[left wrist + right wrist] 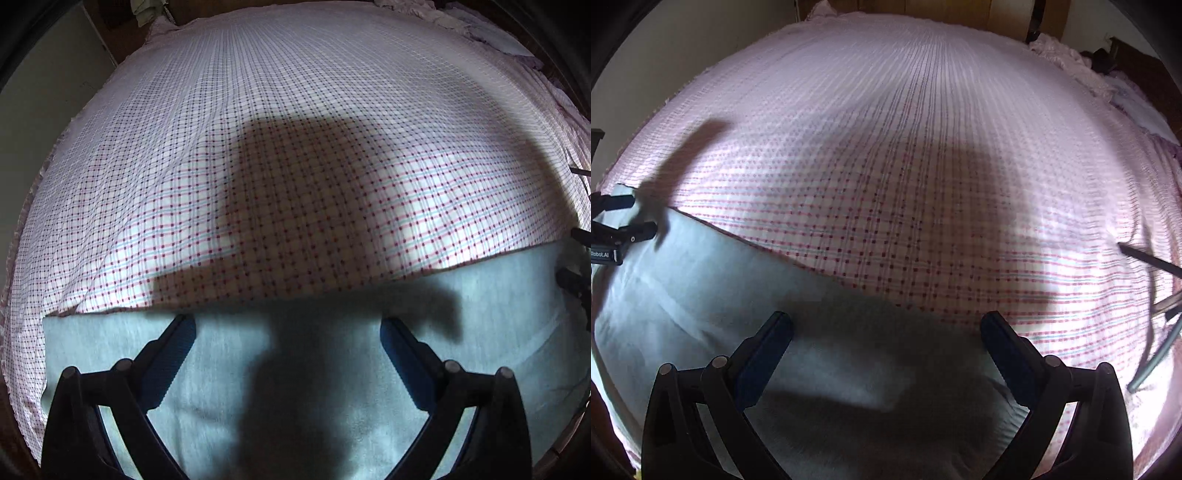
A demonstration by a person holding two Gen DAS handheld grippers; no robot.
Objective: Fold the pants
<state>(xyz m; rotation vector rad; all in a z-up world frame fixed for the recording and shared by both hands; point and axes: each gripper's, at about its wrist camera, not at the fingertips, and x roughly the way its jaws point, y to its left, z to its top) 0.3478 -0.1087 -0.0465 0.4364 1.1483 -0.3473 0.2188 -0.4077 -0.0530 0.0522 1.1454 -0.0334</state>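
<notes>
Light grey-blue pants (pixel 229 369) lie flat on a checked bedsheet (pixel 295 147), along the near edge of the bed. My left gripper (pixel 288 328) is open and empty, hovering just above the pants near their far edge. In the right wrist view the pants (pixel 720 288) run from the left edge to below my right gripper (pixel 886 325), which is open and empty above them. The left gripper (pixel 628 218) shows at the far left of that view, over the pants' end.
The bed's checked sheet (pixel 905 147) stretches far ahead. Crumpled pink bedding (pixel 1067 55) lies at the far right corner. Dark thin bars (pixel 1148 258) cross the right edge. A wall (pixel 44 92) runs along the bed's left side.
</notes>
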